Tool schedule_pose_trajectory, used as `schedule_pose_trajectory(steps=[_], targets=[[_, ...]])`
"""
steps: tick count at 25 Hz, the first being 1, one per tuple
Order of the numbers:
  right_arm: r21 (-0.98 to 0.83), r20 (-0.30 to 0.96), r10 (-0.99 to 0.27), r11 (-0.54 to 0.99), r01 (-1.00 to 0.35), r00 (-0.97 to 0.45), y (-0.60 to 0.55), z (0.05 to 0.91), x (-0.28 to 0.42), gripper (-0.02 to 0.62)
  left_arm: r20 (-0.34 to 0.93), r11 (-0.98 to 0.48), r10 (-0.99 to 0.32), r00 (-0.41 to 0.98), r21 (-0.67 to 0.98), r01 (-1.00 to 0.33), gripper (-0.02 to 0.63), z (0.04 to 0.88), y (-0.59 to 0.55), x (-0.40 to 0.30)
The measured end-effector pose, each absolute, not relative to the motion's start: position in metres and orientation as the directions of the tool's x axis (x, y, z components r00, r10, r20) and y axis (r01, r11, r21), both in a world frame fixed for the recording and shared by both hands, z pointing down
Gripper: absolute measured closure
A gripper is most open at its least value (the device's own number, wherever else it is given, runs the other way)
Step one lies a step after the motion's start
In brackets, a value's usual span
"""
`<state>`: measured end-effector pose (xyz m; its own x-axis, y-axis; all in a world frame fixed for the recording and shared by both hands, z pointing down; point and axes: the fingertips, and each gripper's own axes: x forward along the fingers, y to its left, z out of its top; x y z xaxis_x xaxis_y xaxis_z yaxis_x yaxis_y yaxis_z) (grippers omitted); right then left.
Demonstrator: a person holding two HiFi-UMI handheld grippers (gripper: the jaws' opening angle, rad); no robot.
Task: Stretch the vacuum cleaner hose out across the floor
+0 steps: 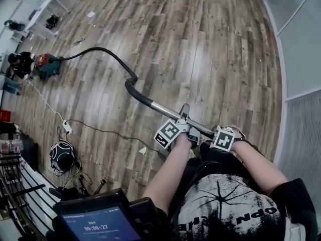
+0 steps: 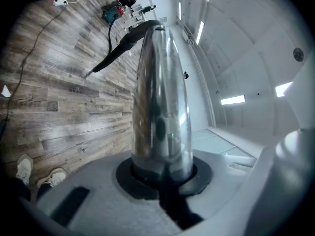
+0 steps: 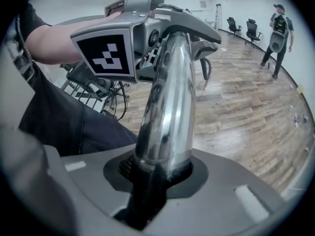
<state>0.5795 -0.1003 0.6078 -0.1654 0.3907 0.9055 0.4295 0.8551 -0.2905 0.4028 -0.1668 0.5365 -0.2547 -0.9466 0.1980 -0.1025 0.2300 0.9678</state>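
The vacuum cleaner (image 1: 47,64) stands far left on the wooden floor. Its black hose (image 1: 108,54) curves across the boards to a bent handle (image 1: 133,87) that joins a chrome tube (image 1: 168,110). Both grippers are shut on this tube, raised off the floor: my left gripper (image 1: 184,120) further along it, my right gripper (image 1: 216,134) at the near end. In the left gripper view the tube (image 2: 160,107) rises from between the jaws of the left gripper (image 2: 162,173) toward the hose (image 2: 115,50). In the right gripper view the right gripper (image 3: 155,173) clamps the tube (image 3: 167,107) just behind the left gripper's marker cube (image 3: 106,53).
A white power strip (image 1: 66,129) and thin cables lie at the left, beside a black-and-white round object (image 1: 62,154). A dark rack and a screen (image 1: 100,222) sit at the bottom left. A glass wall (image 1: 301,44) bounds the right. A person (image 3: 278,31) and office chairs (image 3: 241,28) stand far off.
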Motion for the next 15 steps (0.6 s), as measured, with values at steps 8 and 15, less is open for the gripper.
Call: schedule_pose_trajectory(steps=[8, 15], targets=[[-0.302, 0.904, 0.394, 0.862, 0.406, -0.166, -0.106, 0.604, 0.611, 0.483, 0.208, 0.236, -0.952, -0.224, 0.966, -0.106, 0.566, 0.535, -0.177, 0.435], [-0.348, 0.879, 0.455, 0.817, 0.460, -0.143, -0.126, 0.597, 0.653, 0.483, 0.211, 0.245, -0.932, -0.294, 0.966, -0.081, 0.566, 0.534, -0.196, 0.475]])
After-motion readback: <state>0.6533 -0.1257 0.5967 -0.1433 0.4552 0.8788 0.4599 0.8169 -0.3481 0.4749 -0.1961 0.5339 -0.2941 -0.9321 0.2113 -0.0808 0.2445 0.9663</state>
